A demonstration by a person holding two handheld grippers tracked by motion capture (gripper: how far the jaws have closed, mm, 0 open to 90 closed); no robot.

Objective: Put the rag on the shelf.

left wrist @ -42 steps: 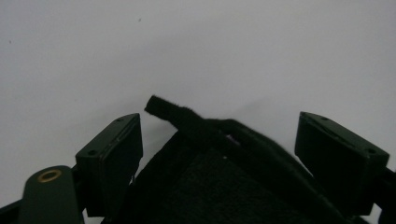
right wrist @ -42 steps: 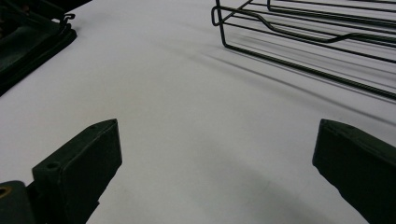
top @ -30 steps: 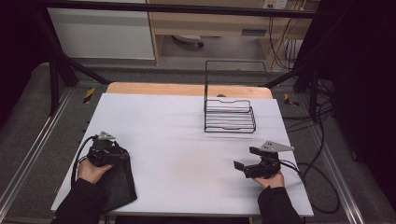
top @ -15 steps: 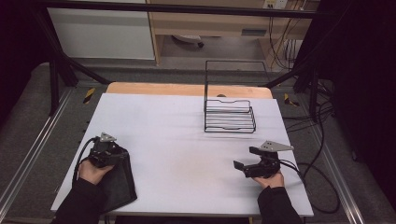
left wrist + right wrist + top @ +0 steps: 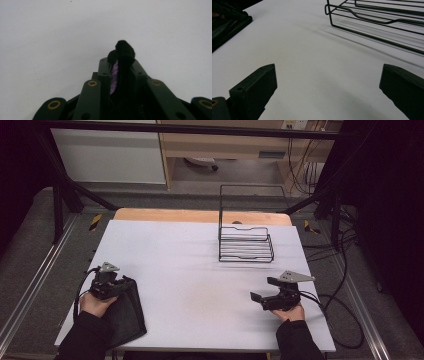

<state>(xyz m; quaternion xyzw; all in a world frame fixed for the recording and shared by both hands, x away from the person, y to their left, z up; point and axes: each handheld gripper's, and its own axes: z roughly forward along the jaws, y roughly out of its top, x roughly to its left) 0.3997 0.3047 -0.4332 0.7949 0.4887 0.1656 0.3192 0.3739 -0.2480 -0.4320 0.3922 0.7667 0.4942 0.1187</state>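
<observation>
Fingers of the left gripper (image 5: pixel 116 285) were clamped on a fold of the black cloth (image 5: pixel 127 312) at the counter's (image 5: pixel 190 265) near-left corner, while the right gripper (image 5: pixel 264 295) hung wide open and empty, so the step looked like lifting the cloth, next needing that free gripper to take another edge.

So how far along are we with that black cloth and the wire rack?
Done: the left gripper is shut on a fold of the black fabric cloth, a purple patch showing between its fingers. In hand: that pinch at the table's near left corner. Left: the cloth lies flat on the white table, apart from the black wire rack. The right gripper is open and holds nothing.
</observation>
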